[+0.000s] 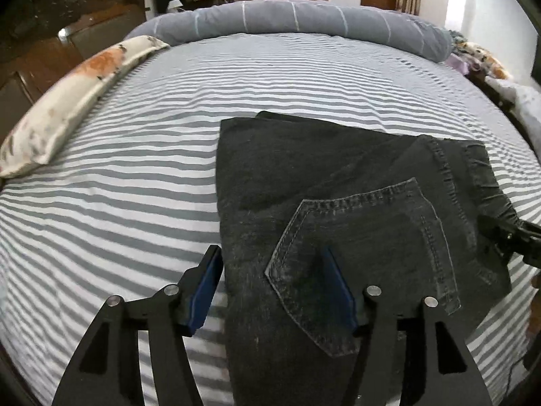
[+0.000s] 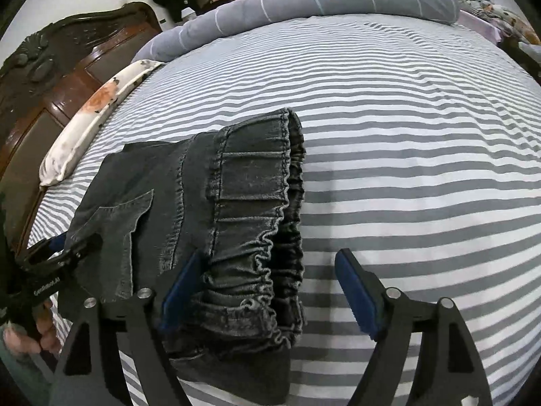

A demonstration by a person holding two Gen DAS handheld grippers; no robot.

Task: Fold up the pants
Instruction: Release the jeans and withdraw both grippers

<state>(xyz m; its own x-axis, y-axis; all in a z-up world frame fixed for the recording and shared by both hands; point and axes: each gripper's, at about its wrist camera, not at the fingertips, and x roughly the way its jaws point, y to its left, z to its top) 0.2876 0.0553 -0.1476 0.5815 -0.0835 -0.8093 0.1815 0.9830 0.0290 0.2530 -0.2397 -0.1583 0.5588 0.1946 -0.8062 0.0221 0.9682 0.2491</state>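
Dark grey denim pants [image 1: 338,203] lie folded on the striped bed, back pocket [image 1: 355,253] facing up. My left gripper [image 1: 272,264] is open, its jaws spread over the pants' left edge just above the cloth. In the right wrist view the pants [image 2: 203,203] show their elastic waistband [image 2: 267,209]. My right gripper [image 2: 267,270] is open, with its jaws on either side of the waistband end. The right gripper also shows at the right edge of the left wrist view [image 1: 507,233], and the left gripper at the left edge of the right wrist view [image 2: 50,257].
The striped sheet [image 1: 135,169] covers the bed. A floral pillow [image 1: 67,101] lies along the left edge by the wooden headboard [image 2: 50,77]. A rolled grey quilt [image 1: 304,23] lies across the far end. Patterned cloth [image 1: 480,54] sits at far right.
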